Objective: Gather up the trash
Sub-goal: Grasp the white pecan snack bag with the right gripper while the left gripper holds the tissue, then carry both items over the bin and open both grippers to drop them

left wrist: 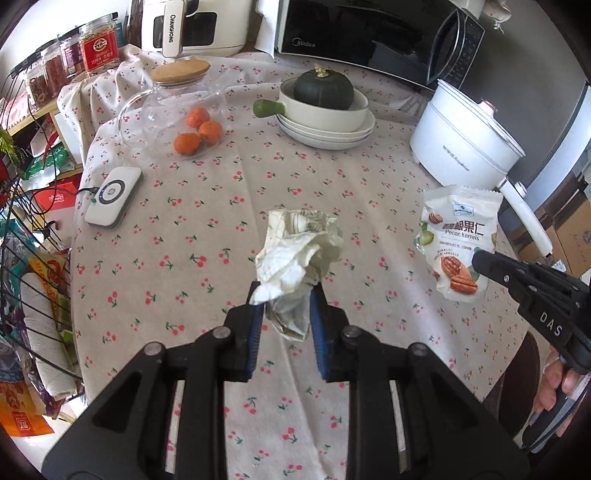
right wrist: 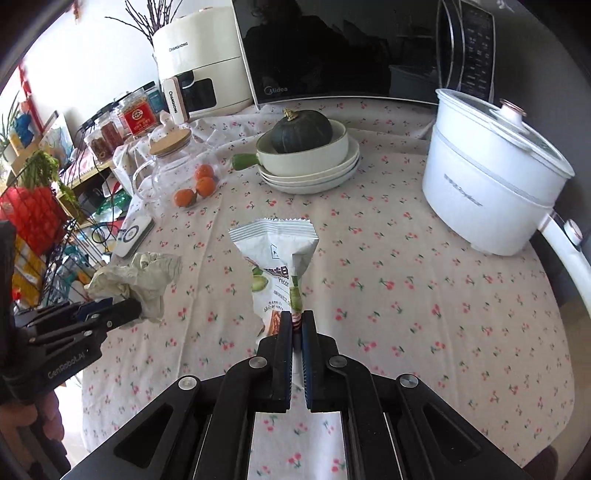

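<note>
My left gripper (left wrist: 286,291) is shut on a crumpled white tissue (left wrist: 299,251) and holds it above the cherry-print tablecloth (left wrist: 207,236). My right gripper (right wrist: 296,320) is shut on a white pecan kernels snack bag (right wrist: 277,254) and holds it upright above the table. In the left wrist view the snack bag (left wrist: 456,240) hangs at the right, held by the right gripper (left wrist: 480,260). In the right wrist view the tissue (right wrist: 140,275) shows at the left in the left gripper (right wrist: 135,308).
On the table stand a glass jug (left wrist: 173,107), three tangerines (left wrist: 199,131), stacked plates with a bowl holding a dark green squash (left wrist: 323,88), a white electric pot (left wrist: 469,136), a white charger pad (left wrist: 114,194), a microwave (left wrist: 354,33) and an air fryer (left wrist: 195,26). A wire rack (left wrist: 26,236) stands left.
</note>
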Available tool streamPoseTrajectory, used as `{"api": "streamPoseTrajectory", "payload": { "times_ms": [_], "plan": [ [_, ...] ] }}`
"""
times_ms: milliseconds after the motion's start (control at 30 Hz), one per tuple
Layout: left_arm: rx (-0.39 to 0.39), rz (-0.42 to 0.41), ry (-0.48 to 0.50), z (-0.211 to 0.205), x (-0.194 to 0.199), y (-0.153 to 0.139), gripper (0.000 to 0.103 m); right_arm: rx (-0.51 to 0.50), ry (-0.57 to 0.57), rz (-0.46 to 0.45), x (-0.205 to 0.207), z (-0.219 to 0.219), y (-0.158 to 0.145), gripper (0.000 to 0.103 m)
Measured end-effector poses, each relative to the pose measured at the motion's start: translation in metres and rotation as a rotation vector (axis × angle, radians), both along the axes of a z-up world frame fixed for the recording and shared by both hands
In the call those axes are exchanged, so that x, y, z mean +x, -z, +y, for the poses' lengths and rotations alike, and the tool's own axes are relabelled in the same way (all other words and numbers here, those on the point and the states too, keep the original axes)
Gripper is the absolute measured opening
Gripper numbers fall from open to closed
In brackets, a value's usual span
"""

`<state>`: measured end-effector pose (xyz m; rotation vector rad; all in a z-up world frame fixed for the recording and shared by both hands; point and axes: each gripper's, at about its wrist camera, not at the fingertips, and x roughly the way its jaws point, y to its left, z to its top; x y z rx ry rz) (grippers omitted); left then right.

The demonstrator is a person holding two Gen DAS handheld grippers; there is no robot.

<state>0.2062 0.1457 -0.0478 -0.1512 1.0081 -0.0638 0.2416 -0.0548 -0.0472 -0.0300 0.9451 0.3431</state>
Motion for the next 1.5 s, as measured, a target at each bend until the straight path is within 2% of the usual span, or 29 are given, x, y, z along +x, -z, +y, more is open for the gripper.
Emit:
{"api": "streamPoseTrajectory", "payload": {
  "times_ms": [267,567,667,733,967,1233,1500],
  "plan": [
    [-0.035,-0.011,0.059,-0.039,-0.041,-0.009,0.026,-0.002,0.054,0.032,-0.058,-0.063,0.001,0.005],
    [-0.046,0.007,0.165,-0.094,-0.078,0.003,0.026,0.043,0.156,0.078,-0.118,-0.136,0.017,0.005],
    [-0.052,0.014,0.225,-0.118,-0.084,0.008,0.026,0.087,0.210,0.122,-0.129,-0.160,0.024,0.005],
    [-0.065,0.017,0.272,-0.134,-0.088,0.010,0.026,0.113,0.230,0.113,-0.137,-0.175,0.024,0.005],
    [-0.107,0.053,0.412,-0.191,-0.099,0.017,0.026,0.099,0.289,0.099,-0.166,-0.221,0.028,0.005],
    [-0.098,0.087,0.563,-0.261,-0.111,0.027,0.026,0.087,0.371,0.098,-0.206,-0.278,0.037,0.005],
    [-0.086,0.085,0.696,-0.323,-0.127,0.035,0.027,0.092,0.470,0.091,-0.242,-0.332,0.041,0.005]
  ]
}}
